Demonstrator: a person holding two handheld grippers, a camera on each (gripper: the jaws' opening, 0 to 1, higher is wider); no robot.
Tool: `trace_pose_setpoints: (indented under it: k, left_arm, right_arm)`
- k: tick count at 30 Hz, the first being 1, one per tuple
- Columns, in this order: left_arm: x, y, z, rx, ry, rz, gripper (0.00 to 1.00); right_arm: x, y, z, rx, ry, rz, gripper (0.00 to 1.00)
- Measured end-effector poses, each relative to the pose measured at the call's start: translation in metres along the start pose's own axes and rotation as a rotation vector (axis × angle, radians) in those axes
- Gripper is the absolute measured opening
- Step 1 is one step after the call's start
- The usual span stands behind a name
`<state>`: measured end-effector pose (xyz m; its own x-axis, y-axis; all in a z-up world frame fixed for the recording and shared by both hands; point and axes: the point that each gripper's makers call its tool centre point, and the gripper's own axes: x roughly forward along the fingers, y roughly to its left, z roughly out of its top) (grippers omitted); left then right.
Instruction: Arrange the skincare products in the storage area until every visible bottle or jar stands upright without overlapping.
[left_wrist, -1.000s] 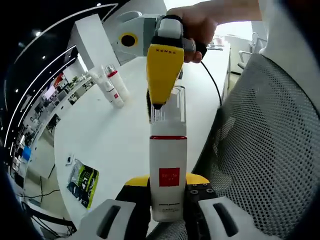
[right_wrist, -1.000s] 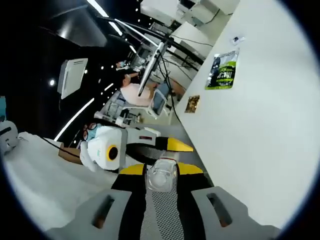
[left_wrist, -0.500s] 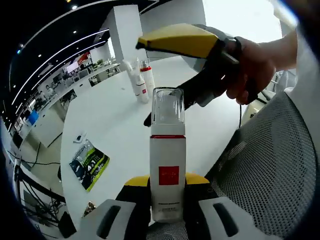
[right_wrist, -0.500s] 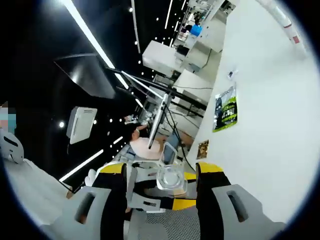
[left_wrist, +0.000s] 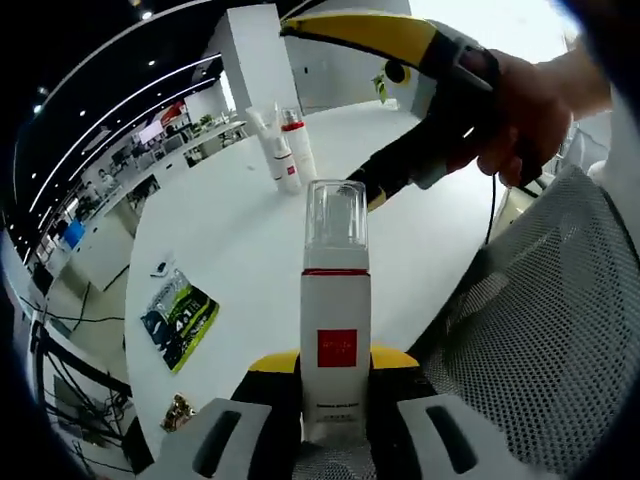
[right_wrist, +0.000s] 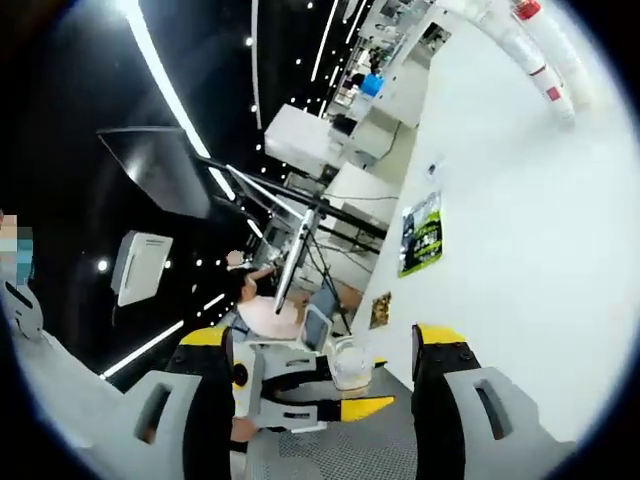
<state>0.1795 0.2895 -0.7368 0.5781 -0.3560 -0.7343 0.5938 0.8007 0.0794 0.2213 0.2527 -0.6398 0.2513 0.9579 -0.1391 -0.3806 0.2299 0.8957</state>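
Left gripper view: left gripper clamped low on bottle; looks rigid, slick, top-heavy. Right gripper jaws apart.

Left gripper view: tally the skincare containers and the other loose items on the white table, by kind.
Bottle with clear cap, held in the left gripper: 1
Containers standing at the far side of the table: 2
Green packet: 1
Small brown item at the table edge: 1
Small white item: 1
Total: 6

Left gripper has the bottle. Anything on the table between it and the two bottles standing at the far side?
Nothing on the table there. The right gripper hangs just behind the held bottle, right of the line to the far bottles; the green packet lies off left.
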Motion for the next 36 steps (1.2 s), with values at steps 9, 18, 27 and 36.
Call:
trace_pose_setpoints:
  k: [9,18,27,36]
  left_arm:
    - [-0.010,0.009,0.020,-0.216,-0.107,-0.025,0.23]
    - [-0.021,0.010,0.039,-0.385,-0.200,-0.114,0.23]
    - [-0.019,0.006,0.038,-0.260,-0.204,-0.082,0.22]
    - [-0.013,-0.007,0.029,-0.077,-0.152,-0.121,0.24]
  right_arm:
    - [0.008,0.014,-0.011,-0.070,0.043,-0.064,0.63]
    - [0.026,0.008,-0.021,-0.166,0.097,-0.156,0.53]
    - [0.051,-0.013,-0.031,-0.044,0.081,-0.228,0.38]
    - [0.043,-0.013,-0.038,-0.107,0.148,-0.250,0.21]
